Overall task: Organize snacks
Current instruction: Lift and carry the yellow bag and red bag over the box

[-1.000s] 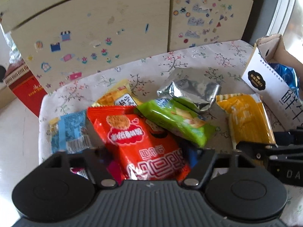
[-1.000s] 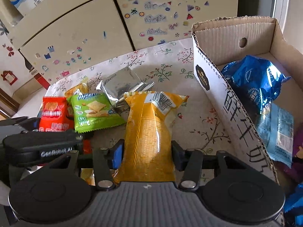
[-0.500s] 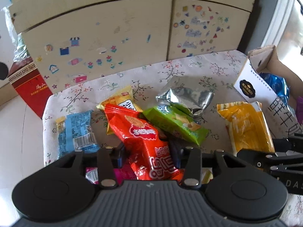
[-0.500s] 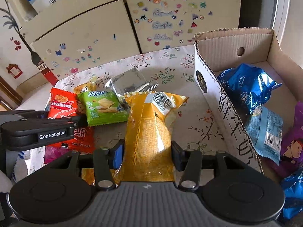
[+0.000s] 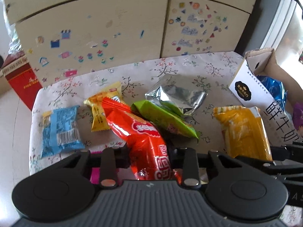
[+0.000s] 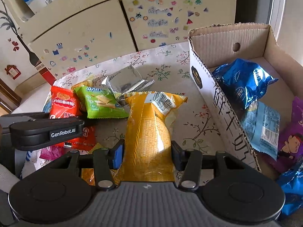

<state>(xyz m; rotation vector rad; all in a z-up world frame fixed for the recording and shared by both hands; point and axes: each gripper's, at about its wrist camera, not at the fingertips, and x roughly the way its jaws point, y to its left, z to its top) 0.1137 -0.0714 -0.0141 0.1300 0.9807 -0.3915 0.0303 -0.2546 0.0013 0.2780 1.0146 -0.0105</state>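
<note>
A red snack packet stands pinched and crumpled between the fingers of my left gripper, whose jaws are closing on it. Its far end tilts up over the floral tablecloth. In the right wrist view a long yellow packet is clamped at its lower part by my right gripper, which is shut on it. An open cardboard box stands just right of the yellow packet.
Green, silver, light blue and small yellow packets lie on the cloth. The box holds blue, pale blue and purple bags. A stickered cabinet stands behind the table.
My left jaws have drawn together around the red packet, squeezing it narrow and tipping its far end up. The right gripper's hold on the yellow packet looks the same.
</note>
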